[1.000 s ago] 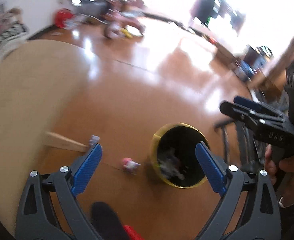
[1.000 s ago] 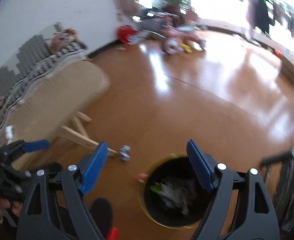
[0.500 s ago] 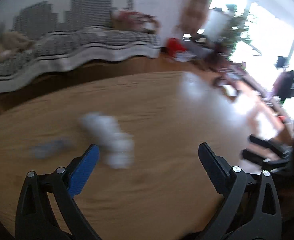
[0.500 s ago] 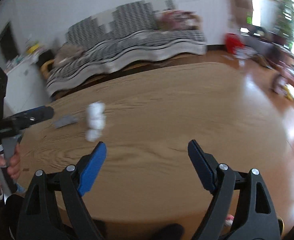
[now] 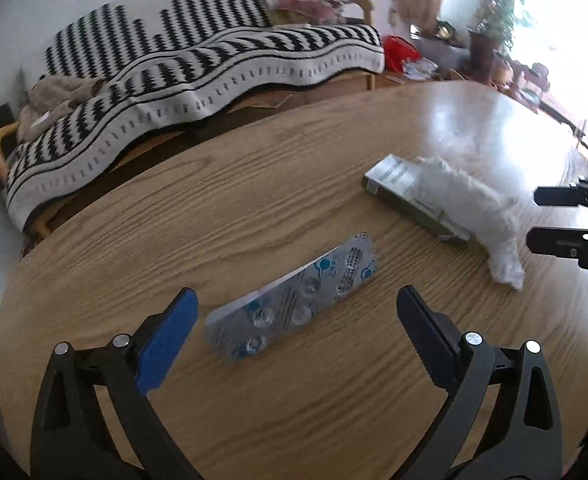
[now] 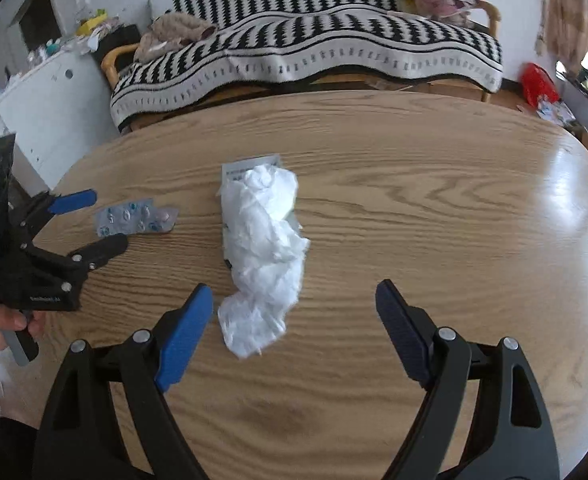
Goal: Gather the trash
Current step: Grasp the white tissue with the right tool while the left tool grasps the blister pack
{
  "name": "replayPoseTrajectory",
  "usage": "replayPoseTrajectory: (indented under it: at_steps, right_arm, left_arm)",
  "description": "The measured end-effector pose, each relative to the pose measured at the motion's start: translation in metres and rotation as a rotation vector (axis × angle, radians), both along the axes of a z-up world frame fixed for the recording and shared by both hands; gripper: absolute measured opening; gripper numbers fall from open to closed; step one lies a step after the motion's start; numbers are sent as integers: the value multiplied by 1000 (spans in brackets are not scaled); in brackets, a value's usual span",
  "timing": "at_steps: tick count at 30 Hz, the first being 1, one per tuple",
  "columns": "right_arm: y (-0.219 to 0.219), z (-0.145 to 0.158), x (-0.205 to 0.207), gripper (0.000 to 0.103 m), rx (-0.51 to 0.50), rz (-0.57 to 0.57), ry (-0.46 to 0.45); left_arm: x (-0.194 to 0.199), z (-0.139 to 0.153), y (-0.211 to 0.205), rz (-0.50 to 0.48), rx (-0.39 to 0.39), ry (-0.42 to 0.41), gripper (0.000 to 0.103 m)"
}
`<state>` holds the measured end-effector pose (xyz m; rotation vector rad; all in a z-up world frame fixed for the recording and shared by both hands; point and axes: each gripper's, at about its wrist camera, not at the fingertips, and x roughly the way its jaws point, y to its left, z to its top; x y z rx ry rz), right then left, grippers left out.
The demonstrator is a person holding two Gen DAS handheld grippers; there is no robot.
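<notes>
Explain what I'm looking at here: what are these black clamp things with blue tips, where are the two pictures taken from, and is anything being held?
No robot here: a person holds one set of tongs in each hand, with a wide-angle camera on each looking forward along its two fingers. One picture comes from the left tongs, the other from the right tongs. Each view also catches the other tongs at its edge.

On the wooden table lie three bits of trash: a used pill strip, a crumpled white tissue, and a flat grey box partly under the tissue.

Both tongs are open and hold nothing. The left ones hover over the pill strip, the right ones over the tissue.
</notes>
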<state>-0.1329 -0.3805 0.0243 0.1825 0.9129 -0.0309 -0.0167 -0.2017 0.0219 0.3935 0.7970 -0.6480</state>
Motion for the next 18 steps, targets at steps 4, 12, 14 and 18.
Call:
replayPoseTrajectory:
  at_steps: [4, 12, 14, 18]
  right_arm:
    - [13, -11, 24, 81, -35, 34, 6]
    - [24, -26, 65, 78, -73, 54, 24]
    - [30, -27, 68, 70, -116, 66, 22]
    - [33, -27, 68, 56, -137, 75, 6]
  left_arm:
    - [8, -10, -12, -11, 40, 14, 96]
    - [17, -24, -17, -33, 46, 30, 96]
    - [14, -24, -18, -40, 37, 35, 90]
    - [6, -20, -19, -53, 0, 71, 47]
